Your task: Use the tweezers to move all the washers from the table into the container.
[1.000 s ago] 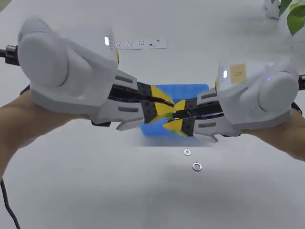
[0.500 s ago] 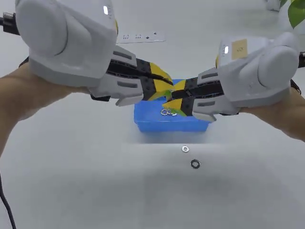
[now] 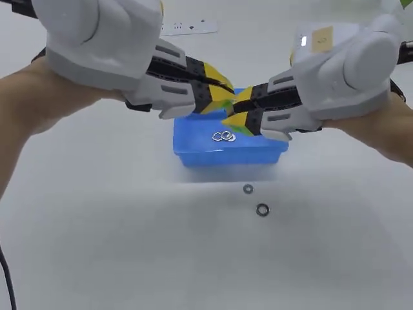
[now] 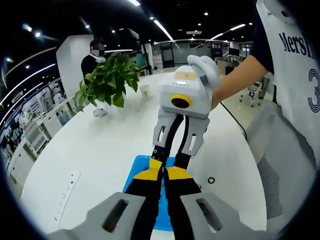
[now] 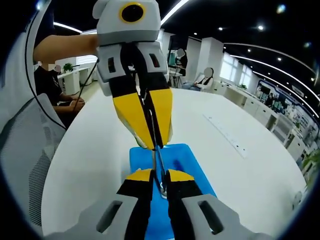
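Note:
My left gripper [image 3: 226, 97] and right gripper [image 3: 233, 120] meet tip to tip just above the blue container [image 3: 193, 155]. Thin metal tweezers [image 5: 157, 155] run from the left gripper's yellow jaws [image 5: 154, 140] down into my right gripper [image 5: 159, 176]; both look shut on them. A few washers [image 3: 224, 136] lie inside the container. Two washers rest on the white table in front of it, one [image 3: 248, 188] closer to the container and one [image 3: 262, 210] closer to me. In the left gripper view my left gripper [image 4: 163, 172] touches the right one over the container [image 4: 137, 170].
A white power strip [image 3: 187, 28] lies on the table beyond the container. A potted plant [image 4: 107, 85] stands at the far end of the table. People sit and stand in the office behind.
Both grippers, still tip to tip, have lifted off the front of the container, uncovering the washers inside it. The head camera has also shifted, sliding the table picture upward.

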Demonstrator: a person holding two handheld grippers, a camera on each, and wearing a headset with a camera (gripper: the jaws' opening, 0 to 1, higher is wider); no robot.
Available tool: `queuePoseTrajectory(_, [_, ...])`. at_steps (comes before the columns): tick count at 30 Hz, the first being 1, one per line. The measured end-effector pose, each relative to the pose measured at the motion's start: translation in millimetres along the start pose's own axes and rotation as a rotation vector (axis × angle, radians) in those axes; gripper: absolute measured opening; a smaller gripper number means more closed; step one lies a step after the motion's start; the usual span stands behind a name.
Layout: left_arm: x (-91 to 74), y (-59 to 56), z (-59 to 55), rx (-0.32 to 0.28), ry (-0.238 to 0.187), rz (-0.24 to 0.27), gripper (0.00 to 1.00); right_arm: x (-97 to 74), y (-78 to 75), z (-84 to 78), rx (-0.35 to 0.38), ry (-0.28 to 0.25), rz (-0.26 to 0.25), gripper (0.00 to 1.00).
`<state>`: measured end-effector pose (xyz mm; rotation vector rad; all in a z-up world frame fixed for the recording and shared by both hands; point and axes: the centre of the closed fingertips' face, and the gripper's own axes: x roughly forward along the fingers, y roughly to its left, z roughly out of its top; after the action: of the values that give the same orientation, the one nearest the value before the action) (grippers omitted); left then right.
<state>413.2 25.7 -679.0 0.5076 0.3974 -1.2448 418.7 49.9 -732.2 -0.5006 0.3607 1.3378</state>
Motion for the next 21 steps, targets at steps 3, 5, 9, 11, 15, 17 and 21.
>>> queuePoseTrajectory(3, [5.2,2.2,-5.8,-0.007,0.006,-0.010,0.06,5.5,-4.8,-8.0,0.017,0.004,0.007,0.11])
queuePoseTrajectory(5, [8.7,2.0,-9.4,-0.010,0.014,-0.018,0.06,8.3,-4.5,-11.5,0.018,0.009,0.010,0.11])
queuePoseTrajectory(9, [15.4,0.5,-16.3,-0.020,0.021,-0.029,0.06,15.7,-1.5,-20.1,0.031,0.024,0.018,0.11])
queuePoseTrajectory(11, [18.1,-0.1,-20.3,-0.028,0.027,-0.036,0.06,17.4,-1.2,-24.2,0.034,0.034,0.022,0.11])
queuePoseTrajectory(15, [20.9,1.6,-24.3,-0.044,0.026,-0.040,0.06,19.0,-4.0,-30.8,0.044,0.039,0.025,0.11])
queuePoseTrajectory(17, [22.2,2.1,-25.1,-0.046,0.027,-0.040,0.06,18.9,-3.6,-32.1,0.051,0.039,0.027,0.11])
queuePoseTrajectory(21, [24.4,1.9,-26.1,-0.049,0.027,-0.042,0.06,20.6,-4.3,-35.2,0.055,0.045,0.029,0.11])
